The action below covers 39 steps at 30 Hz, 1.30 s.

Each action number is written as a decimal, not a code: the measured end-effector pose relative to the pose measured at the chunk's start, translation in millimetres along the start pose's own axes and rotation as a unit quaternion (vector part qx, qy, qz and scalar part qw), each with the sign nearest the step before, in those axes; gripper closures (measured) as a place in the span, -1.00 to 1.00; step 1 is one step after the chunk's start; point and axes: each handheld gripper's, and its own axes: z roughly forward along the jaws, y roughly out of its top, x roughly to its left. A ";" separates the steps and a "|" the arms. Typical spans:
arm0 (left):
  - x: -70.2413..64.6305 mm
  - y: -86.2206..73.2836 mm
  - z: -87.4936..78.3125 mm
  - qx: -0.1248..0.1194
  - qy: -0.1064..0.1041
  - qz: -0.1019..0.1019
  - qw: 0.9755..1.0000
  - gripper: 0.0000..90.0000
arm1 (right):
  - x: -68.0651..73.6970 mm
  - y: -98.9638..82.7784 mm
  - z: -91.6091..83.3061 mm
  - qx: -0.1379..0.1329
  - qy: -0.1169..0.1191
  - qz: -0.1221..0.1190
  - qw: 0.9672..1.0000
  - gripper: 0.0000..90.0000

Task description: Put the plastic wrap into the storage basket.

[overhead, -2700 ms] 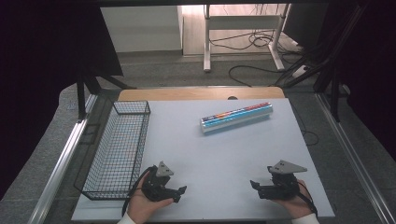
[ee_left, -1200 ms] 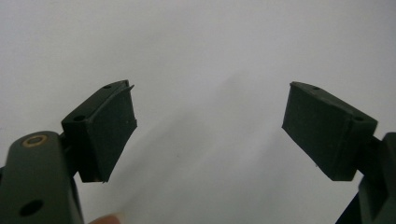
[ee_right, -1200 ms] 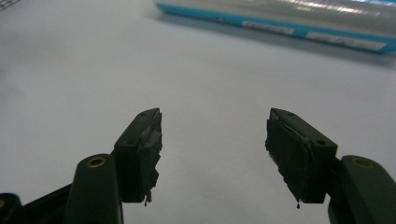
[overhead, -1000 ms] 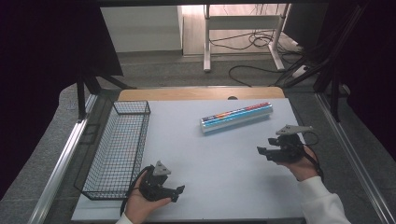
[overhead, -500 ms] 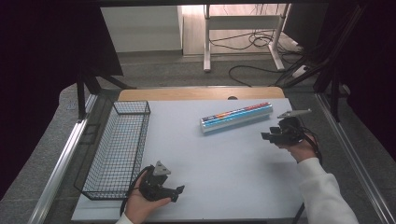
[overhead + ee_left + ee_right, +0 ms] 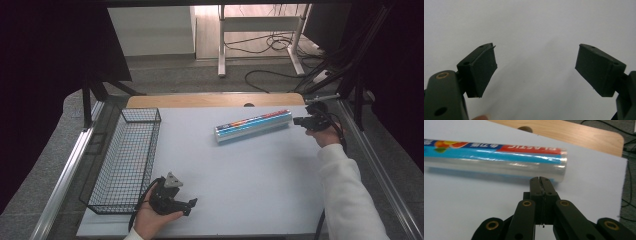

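A long roll of cling film (image 6: 253, 126) in a shiny blue and red wrapper lies slantwise on the far half of the white table. My right gripper (image 6: 296, 120) is at its right end, with the tips close to the roll. In the right gripper view the jaws (image 6: 540, 179) have just been closing and now press together with nothing between them, pointing at the end of the roll (image 6: 494, 157). My left gripper (image 6: 191, 203) rests at the near left of the table. Its jaws (image 6: 536, 65) stand wide apart over bare white surface.
A black wire basket (image 6: 127, 155) stands along the left edge of the white tabletop (image 6: 250, 185). A wooden strip (image 6: 210, 100) runs along the far edge. Beyond the table are a metal frame, desk legs and cables on the floor.
My right gripper has moved away from me and a little right, up to the roll's right end, and its jaws have shut. The left gripper has stayed put.
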 end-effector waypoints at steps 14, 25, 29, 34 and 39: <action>-1.3 -0.1 3.1 0.005 0.009 -0.003 1.000 -0.63 | -35.3 36.9 54.9 0.013 -0.053 -0.008 0.998 0.99; -1.0 -0.4 4.8 0.006 0.012 -0.008 1.000 -0.63 | -48.1 43.6 90.1 0.043 -0.044 -0.016 0.998 0.99; -0.2 -0.7 4.6 0.006 0.013 -0.009 1.000 -0.63 | -48.9 41.0 96.9 0.048 -0.040 -0.023 0.998 0.99; 0.4 -1.4 3.8 0.006 0.012 -0.007 1.000 -0.63 | -49.3 40.8 96.4 0.048 -0.038 -0.039 0.997 0.99; 2.1 -1.8 3.4 0.005 0.012 -0.008 1.000 -0.63 | -47.3 40.0 93.5 0.052 -0.037 -0.056 0.996 1.00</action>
